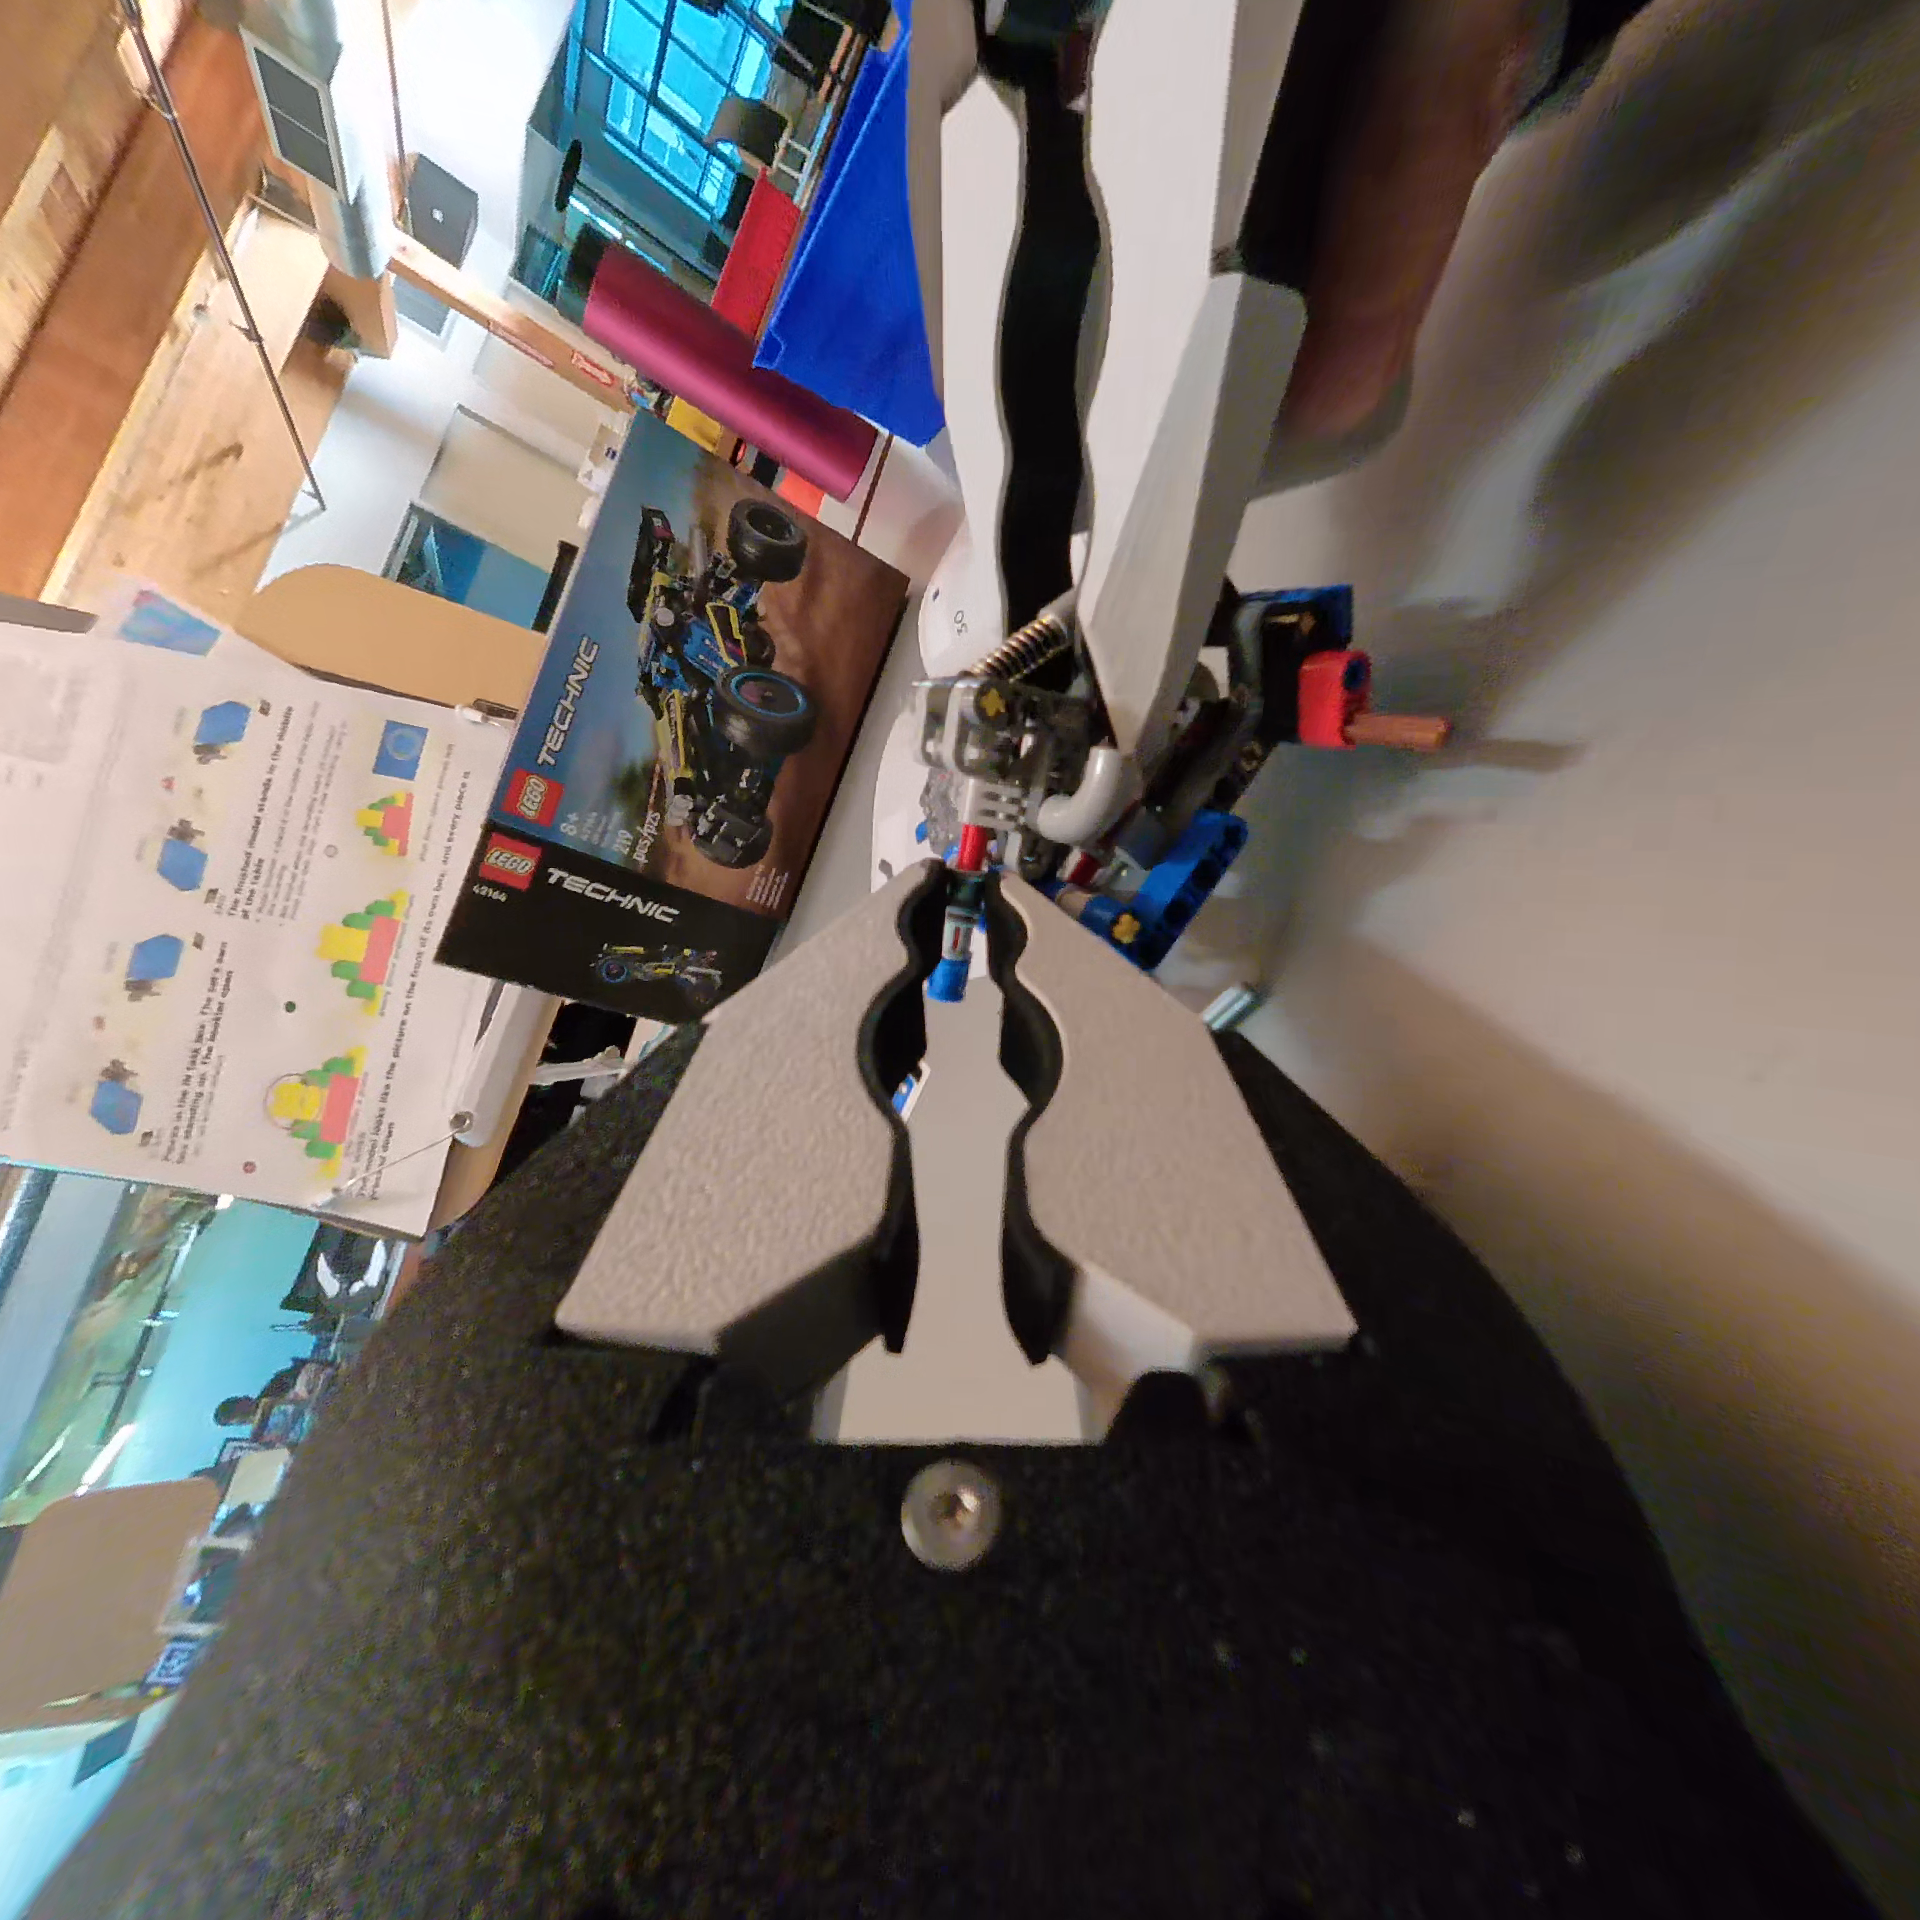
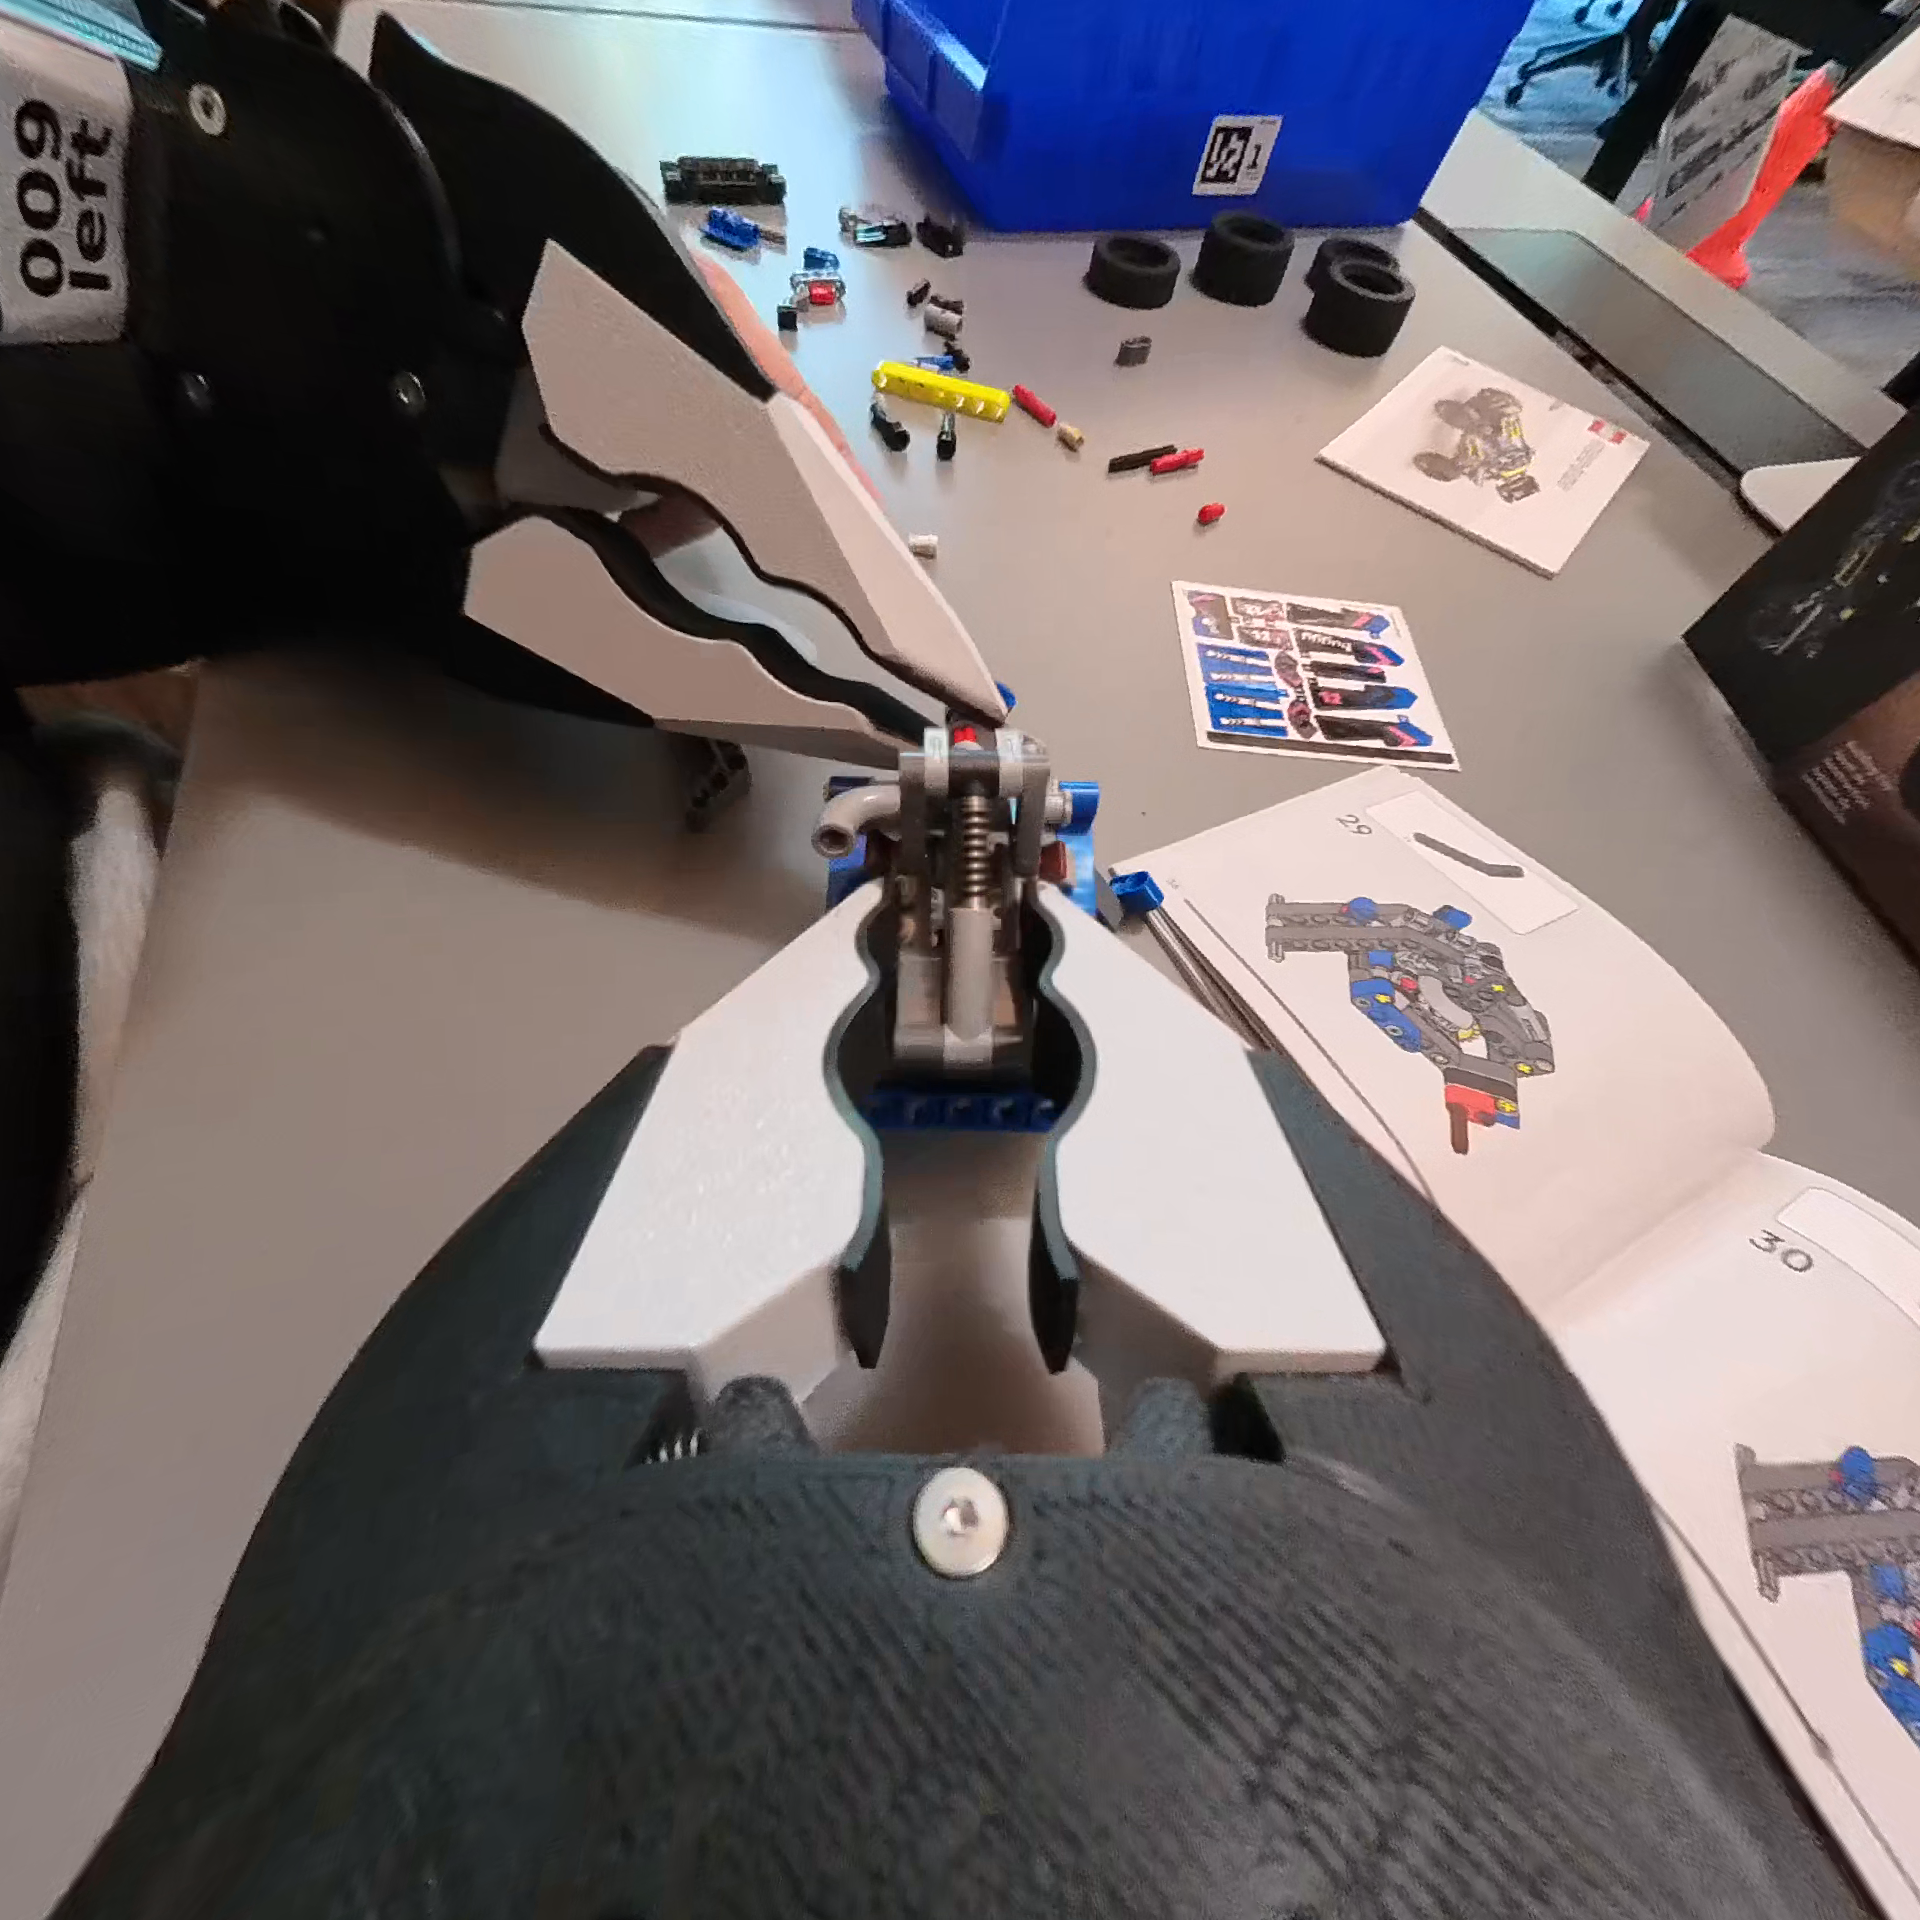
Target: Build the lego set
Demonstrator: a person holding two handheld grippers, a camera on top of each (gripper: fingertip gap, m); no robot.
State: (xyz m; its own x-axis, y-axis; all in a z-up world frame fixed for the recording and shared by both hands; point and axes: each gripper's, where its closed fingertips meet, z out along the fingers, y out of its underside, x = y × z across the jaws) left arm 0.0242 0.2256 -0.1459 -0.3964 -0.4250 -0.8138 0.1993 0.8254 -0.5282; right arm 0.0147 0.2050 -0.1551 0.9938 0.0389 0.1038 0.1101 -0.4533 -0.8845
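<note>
The partly built model (image 2: 971, 831), grey and blue with a spring shock absorber, is upright over the grey table (image 2: 416, 935). My right gripper (image 2: 961, 904) is shut on its lower frame. In the left wrist view the model (image 1: 997, 738) shows a red bush with a tan axle (image 1: 1361, 717) sticking out, and the right gripper (image 1: 1081, 686) holds it from above. My left gripper (image 1: 961, 883) is shut on a thin red and blue pin (image 1: 956, 935) at the model's end. It comes in from the upper left in the right wrist view (image 2: 971, 717) and touches the model's top.
An open instruction booklet (image 2: 1455, 987) lies right of the model, with a sticker sheet (image 2: 1309, 675) and a leaflet (image 2: 1486, 457) beyond. Loose parts with a yellow beam (image 2: 940, 390), several black tyres (image 2: 1247, 260) and a blue bin (image 2: 1174, 94) lie farther back. The set box (image 1: 675, 727) stands nearby. Less than 4 cm separates the two grippers' tips.
</note>
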